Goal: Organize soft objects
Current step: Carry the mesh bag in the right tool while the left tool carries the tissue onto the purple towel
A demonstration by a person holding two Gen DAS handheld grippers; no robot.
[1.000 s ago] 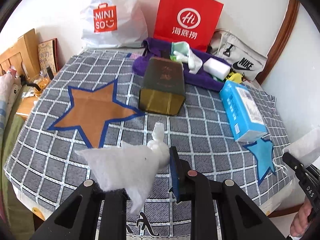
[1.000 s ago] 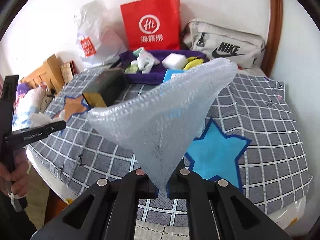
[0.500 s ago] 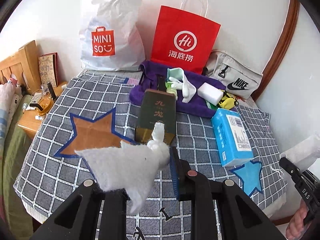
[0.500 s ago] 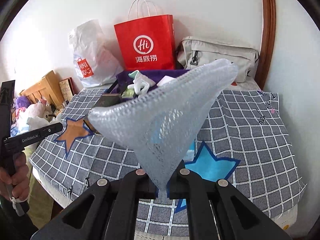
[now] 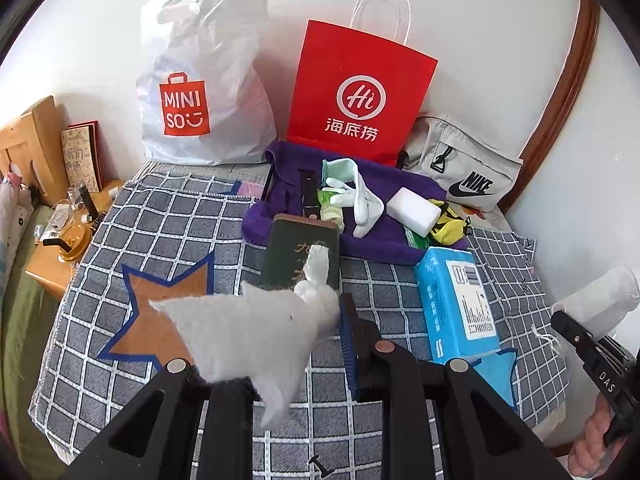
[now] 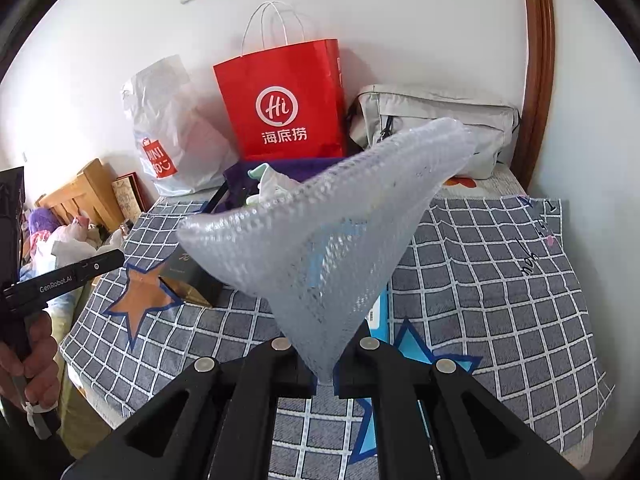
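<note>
The left gripper (image 5: 304, 344) is clamped on a white felt scrap (image 5: 244, 328), held above the orange star (image 5: 160, 304) on the checked cloth (image 5: 168, 232), whose left part lies open. The right gripper (image 6: 324, 376) pinches bubble wrap (image 6: 332, 232) above the blue star (image 6: 416, 356); bare cloth reaches the right edge.

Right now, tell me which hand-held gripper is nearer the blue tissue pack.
Probably right. The right hand-held gripper, clamping bubble wrap, hangs almost over the blue tissue pack. The left hand-held gripper, holding white felt, sits off beside it.
</note>
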